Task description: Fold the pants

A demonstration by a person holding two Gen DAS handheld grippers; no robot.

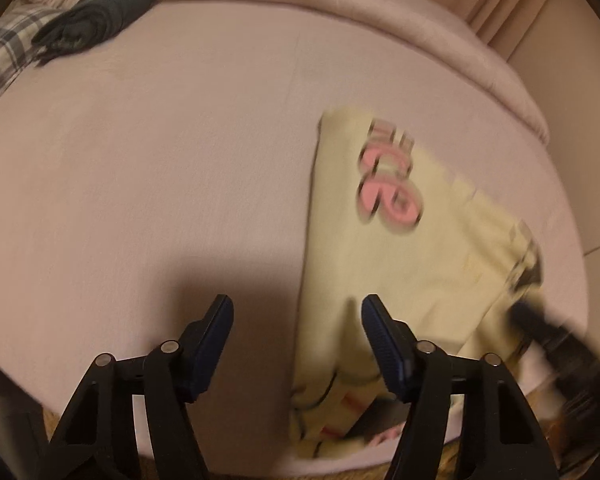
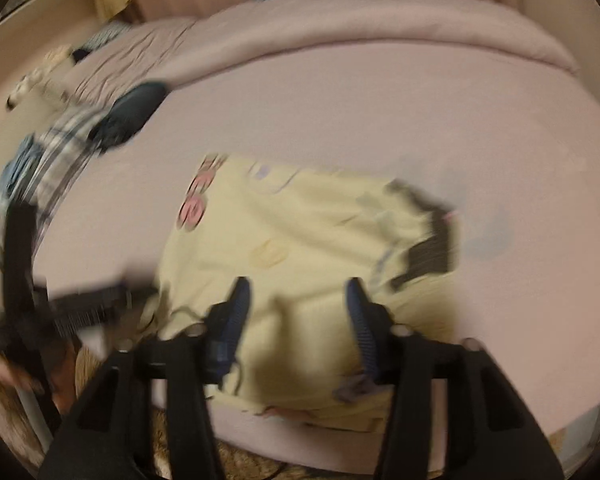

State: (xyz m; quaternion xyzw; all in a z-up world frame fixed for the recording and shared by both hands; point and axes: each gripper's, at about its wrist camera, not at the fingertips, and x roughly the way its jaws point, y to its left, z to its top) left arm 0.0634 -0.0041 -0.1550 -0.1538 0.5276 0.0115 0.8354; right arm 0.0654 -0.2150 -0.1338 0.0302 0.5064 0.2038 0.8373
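Observation:
Pale yellow pants (image 1: 420, 248) with pink printed figures and a dark waistband (image 2: 428, 256) lie partly folded on the pink bed sheet (image 1: 160, 160), near its front edge. My left gripper (image 1: 297, 304) hangs open over the pants' left edge, one finger above bare sheet and the other above the cloth. My right gripper (image 2: 298, 284) stands open above the middle of the pants (image 2: 300, 232), with nothing pinched between its pads. Each gripper shows as a blurred black shape in the other's view: the right gripper (image 1: 540, 320) by the waistband, the left gripper (image 2: 80, 300) beside the pants.
A dark garment (image 1: 96, 20) lies on plaid fabric (image 1: 4, 48) at the far left of the bed. A rolled pink duvet (image 1: 340, 4) runs along the back. Below the bed's front edge is a brownish carpet (image 2: 240, 460). A wall (image 1: 560, 60) stands at right.

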